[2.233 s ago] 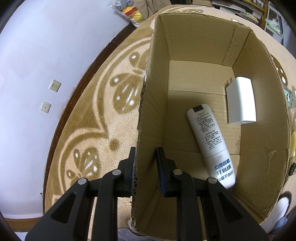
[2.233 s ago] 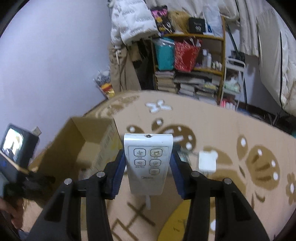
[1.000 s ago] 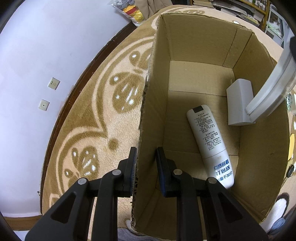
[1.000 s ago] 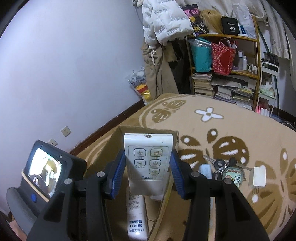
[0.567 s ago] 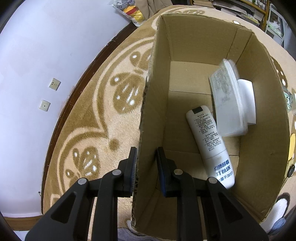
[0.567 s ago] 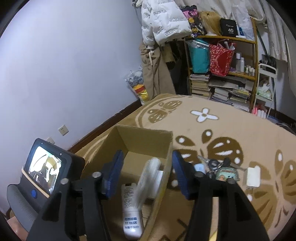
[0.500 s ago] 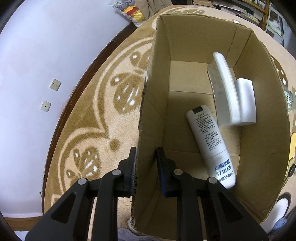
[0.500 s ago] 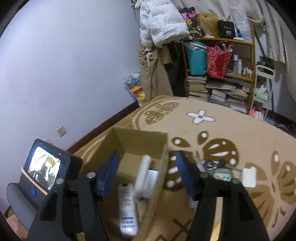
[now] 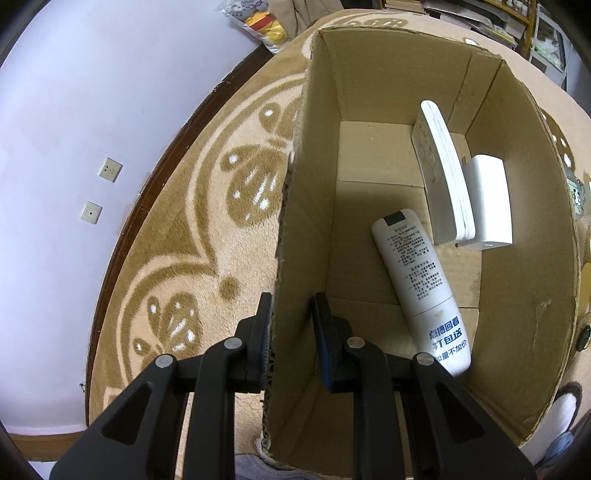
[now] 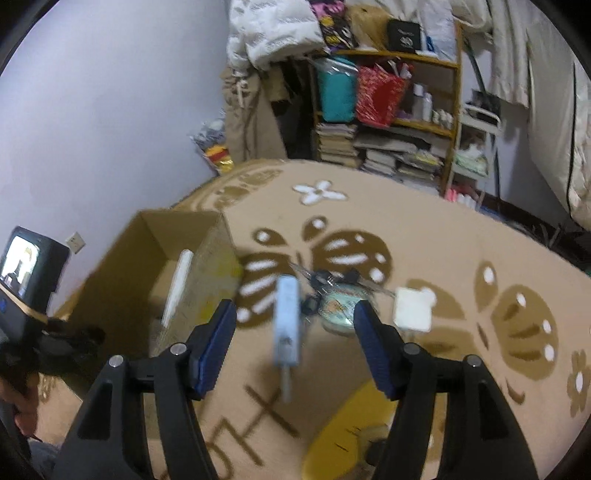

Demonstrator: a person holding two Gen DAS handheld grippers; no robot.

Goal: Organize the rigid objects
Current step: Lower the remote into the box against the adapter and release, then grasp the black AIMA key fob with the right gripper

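one cardboard box (image 9: 524,258), three white items inside, two hand-held grippers

Dim indoor light, fisheye warp, motion-blurred right wrist view

Lived-in room of a home: tan carpet (image 10: 424,236) with brown-and-white flower patterns, wooden shelf (image 10: 402,122) crammed with books, bags and bottles, puffy jacket (image 10: 273,33) heaped above, wall sockets (image 9: 110,170) over dark skirting.

Right wrist view motion-blurred – pale stick-shaped item (image 10: 287,321) and keys (image 10: 325,280) indistinct
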